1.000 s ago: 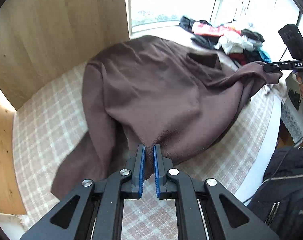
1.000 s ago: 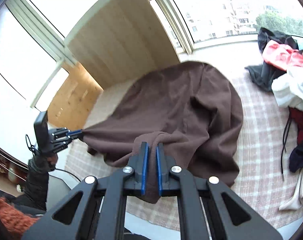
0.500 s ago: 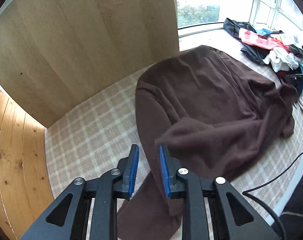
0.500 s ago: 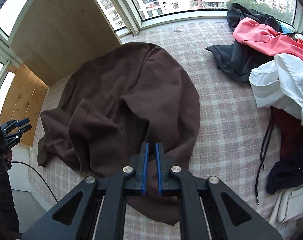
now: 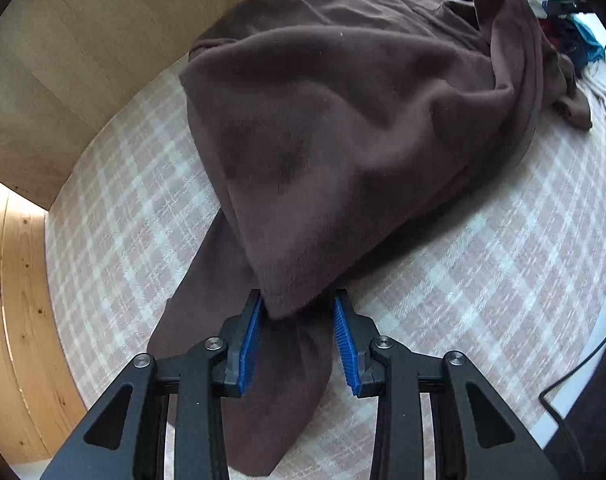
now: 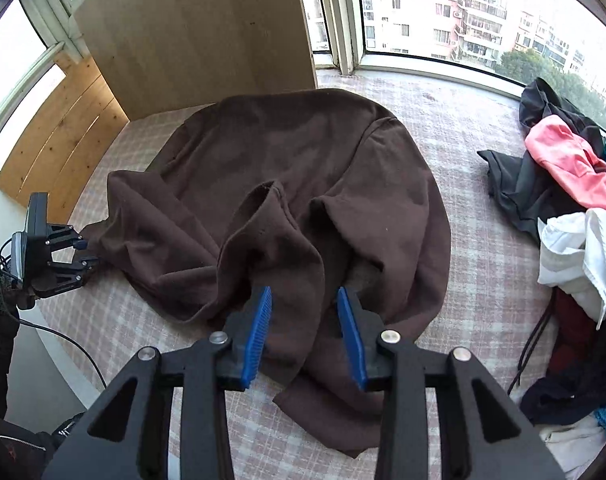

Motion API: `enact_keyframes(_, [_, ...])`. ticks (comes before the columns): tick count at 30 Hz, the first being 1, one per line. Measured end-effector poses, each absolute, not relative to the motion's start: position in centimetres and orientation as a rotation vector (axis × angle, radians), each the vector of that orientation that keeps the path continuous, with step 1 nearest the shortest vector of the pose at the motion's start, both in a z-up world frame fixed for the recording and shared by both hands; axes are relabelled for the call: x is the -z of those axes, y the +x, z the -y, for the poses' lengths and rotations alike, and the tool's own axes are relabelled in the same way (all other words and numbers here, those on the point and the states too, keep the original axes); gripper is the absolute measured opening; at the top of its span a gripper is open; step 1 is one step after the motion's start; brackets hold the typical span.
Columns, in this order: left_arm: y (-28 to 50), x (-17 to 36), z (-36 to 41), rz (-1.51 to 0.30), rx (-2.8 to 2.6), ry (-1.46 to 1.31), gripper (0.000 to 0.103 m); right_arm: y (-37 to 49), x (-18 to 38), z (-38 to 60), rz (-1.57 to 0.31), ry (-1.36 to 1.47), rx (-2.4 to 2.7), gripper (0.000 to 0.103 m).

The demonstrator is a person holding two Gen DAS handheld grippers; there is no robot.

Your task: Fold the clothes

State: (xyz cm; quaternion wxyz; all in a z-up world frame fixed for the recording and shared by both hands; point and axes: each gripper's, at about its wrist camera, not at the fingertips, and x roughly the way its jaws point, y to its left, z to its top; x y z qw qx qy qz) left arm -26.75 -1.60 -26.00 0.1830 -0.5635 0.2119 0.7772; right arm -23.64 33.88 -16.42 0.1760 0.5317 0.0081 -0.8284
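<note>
Brown top point(image 6: 287, 184) just dropped — your right gripper point(image 6: 305, 320) is opening off it, left gripper point(image 5: 299, 328) closing, pinching nothing yet.

The garment point(image 6: 303, 184) spread over the bedcover point(image 6: 483, 264) is a plain, deep chocolate brown with no print, its fleecy surface reading slightly greyer where light catches it. The bedcover under it is a faded plaid of dusty pink and cream squares. Beside the garment's far edge, the upright board point(image 6: 199, 32) is pale beige wood grain, and the panel point(image 6: 59, 140) next to that is warmer honey-orange pine with dark knots. To the side of the garment, the clothes pile point(image 6: 571, 208) mixes black, coral pink, white, dark red and a touch of turquoise. Both grippers are black with bright blue ribbed pads point(image 5: 250, 344).
</note>
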Motion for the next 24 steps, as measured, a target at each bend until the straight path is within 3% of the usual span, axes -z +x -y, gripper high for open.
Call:
enact_keyframes(1, [-27.1,25.7,1.4,-0.565,-2.193,-1.575,0.011,-24.2,16.0,-33.5,-0.047,1.497,2.35,0.037])
enact_keyframes(2, [-27.5,25.5,1.3,-0.559,-2.195,-1.57,0.006,-24.8,15.6,-33.2,-0.069,1.49,2.352,0.037])
enact_keyframes(10, [-27.0,23.5,2.2,-0.473,-2.2,-1.555,0.006,-31.1,14.9,-29.3,-0.296,1.544,2.18,0.044])
enact_keyframes(14, [-26.9,23.0,2.9,-0.448,-2.22,-1.539,0.006,-32.0,16.9,-27.2,-0.529,1.611,2.085,0.044])
enact_keyframes(15, [-27.1,23.0,3.0,-0.444,-2.223,-1.535,0.006,-32.2,17.4,-27.1,-0.552,1.627,2.064,0.042])
enact_keyframes(17, [-27.2,22.9,3.1,-0.434,-2.226,-1.53,0.005,-32.5,18.5,-27.0,-0.555,1.667,2.015,0.028])
enact_keyframes(18, [-27.2,22.9,3.1,-0.428,-2.226,-1.53,0.005,-32.7,19.1,-27.1,-0.559,1.692,2.0,0.011])
enact_keyframes(19, [-27.2,22.9,3.1,-0.422,-2.227,-1.531,0.005,-32.8,19.5,-27.2,-0.556,1.707,1.996,0.005])
enact_keyframes(24, [-27.3,22.4,3.3,-0.42,-2.251,-1.516,0.005,-31.7,17.7,-28.8,-0.465,1.613,2.101,0.005])
